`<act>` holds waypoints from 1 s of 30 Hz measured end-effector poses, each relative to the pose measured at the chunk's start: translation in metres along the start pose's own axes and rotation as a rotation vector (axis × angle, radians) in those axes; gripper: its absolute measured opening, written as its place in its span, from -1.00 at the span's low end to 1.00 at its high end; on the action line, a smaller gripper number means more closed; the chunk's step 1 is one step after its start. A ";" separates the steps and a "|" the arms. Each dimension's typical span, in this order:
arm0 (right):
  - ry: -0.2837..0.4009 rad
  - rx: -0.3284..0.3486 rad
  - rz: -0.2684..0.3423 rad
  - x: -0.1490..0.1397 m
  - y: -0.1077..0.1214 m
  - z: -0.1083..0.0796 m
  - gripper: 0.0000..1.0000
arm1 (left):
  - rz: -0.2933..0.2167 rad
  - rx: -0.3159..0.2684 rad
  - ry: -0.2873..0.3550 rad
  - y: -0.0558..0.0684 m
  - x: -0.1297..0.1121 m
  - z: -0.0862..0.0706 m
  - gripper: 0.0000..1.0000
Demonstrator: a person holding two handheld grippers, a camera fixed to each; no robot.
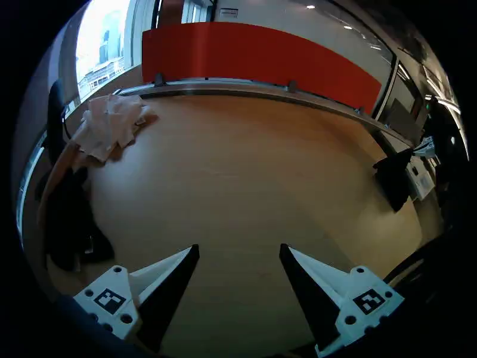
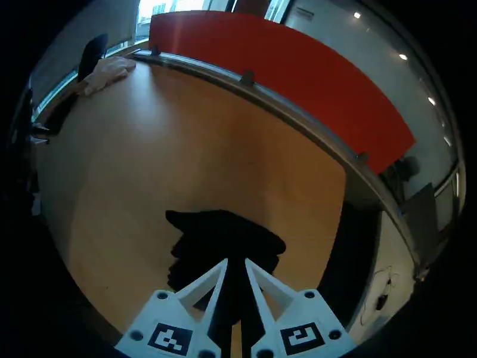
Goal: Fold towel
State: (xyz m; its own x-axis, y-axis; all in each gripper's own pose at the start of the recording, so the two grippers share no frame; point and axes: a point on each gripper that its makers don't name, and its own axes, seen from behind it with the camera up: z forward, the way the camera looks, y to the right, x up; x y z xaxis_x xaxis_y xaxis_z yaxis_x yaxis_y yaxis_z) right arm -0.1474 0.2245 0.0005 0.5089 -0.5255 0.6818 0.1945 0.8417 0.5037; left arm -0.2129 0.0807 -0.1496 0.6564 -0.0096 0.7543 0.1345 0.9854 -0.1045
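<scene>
Towel point(image 2: 220, 235), black, lies bunched on wood table point(image 2: 131, 179) near an edge. Right gripper point(image 2: 236, 261) is clenched on it, w/ cloth between both fingers. Left gripper point(image 1: 238, 246) is released, fingers wide apart, hovering over bare tabletop. Pale cloth pile point(image 1: 110, 122) sits at far corner, well apart from towel, near red panel point(image 1: 256, 56).

Left claw point(image 1: 238, 246) spread wide; right claw point(image 2: 236, 261) pinched nearly closed.
</scene>
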 end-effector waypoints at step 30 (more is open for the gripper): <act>-0.116 -0.041 0.146 -0.100 -0.004 0.011 -0.91 | 0.011 0.008 -0.004 -0.003 -0.006 -0.008 1.00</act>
State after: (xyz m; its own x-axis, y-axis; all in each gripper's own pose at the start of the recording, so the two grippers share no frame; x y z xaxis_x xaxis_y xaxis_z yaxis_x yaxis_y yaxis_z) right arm -0.2084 0.2724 -0.0634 0.4341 -0.4066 0.8039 0.1614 0.9130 0.3746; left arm -0.2112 0.0760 -0.1585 0.6548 0.0019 0.7558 0.1210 0.9868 -0.1073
